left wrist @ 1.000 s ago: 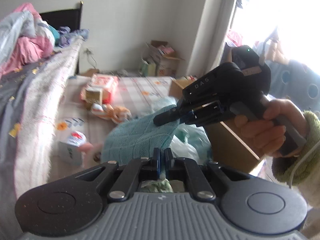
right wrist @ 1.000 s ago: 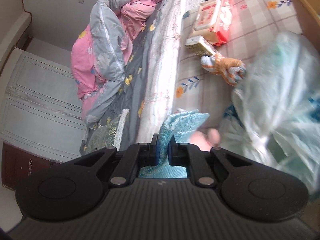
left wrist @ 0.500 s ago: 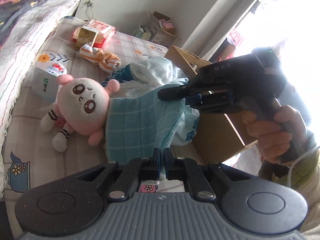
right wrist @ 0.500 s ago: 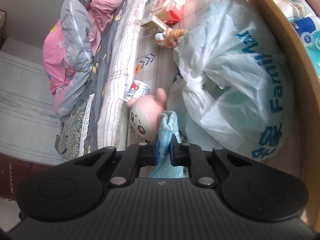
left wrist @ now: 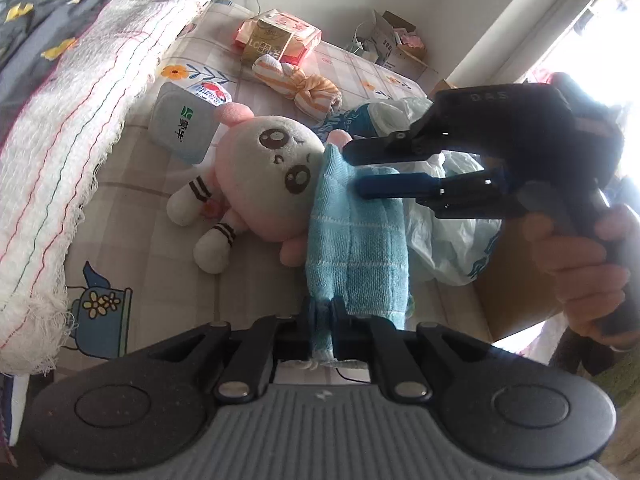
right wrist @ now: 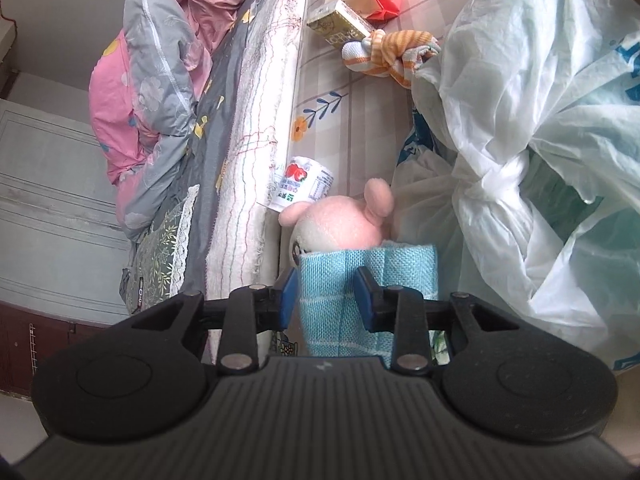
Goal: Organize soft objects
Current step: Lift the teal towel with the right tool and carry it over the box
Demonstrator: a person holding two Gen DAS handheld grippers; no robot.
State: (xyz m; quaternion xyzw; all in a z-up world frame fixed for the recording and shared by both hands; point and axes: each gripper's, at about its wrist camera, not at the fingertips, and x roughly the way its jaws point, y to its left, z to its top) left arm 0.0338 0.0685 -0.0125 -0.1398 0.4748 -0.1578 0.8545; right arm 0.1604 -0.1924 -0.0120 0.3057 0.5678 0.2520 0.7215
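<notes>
My left gripper (left wrist: 322,312) is shut on the near end of a folded blue towel (left wrist: 356,248). The towel stretches away over the edge of a pink plush doll (left wrist: 264,184) lying on the floor mat. My right gripper (left wrist: 354,168) is open, its fingers either side of the towel's far end. In the right wrist view the right gripper (right wrist: 326,294) stands open around the towel (right wrist: 340,280), with the doll (right wrist: 340,224) just beyond. An orange striped knotted cloth (left wrist: 296,82) lies farther back.
A bed edge with white fringed blanket (left wrist: 60,128) runs along the left. A white plastic bag (right wrist: 532,128) and a cardboard box (left wrist: 516,296) sit to the right. A milk carton (left wrist: 184,124), a yogurt cup (right wrist: 300,184) and snack packs (left wrist: 276,38) lie on the mat.
My right gripper has opened and let go of the towel's far end. Both grippers have come lower and closer to the doll; the towel now rests against it.
</notes>
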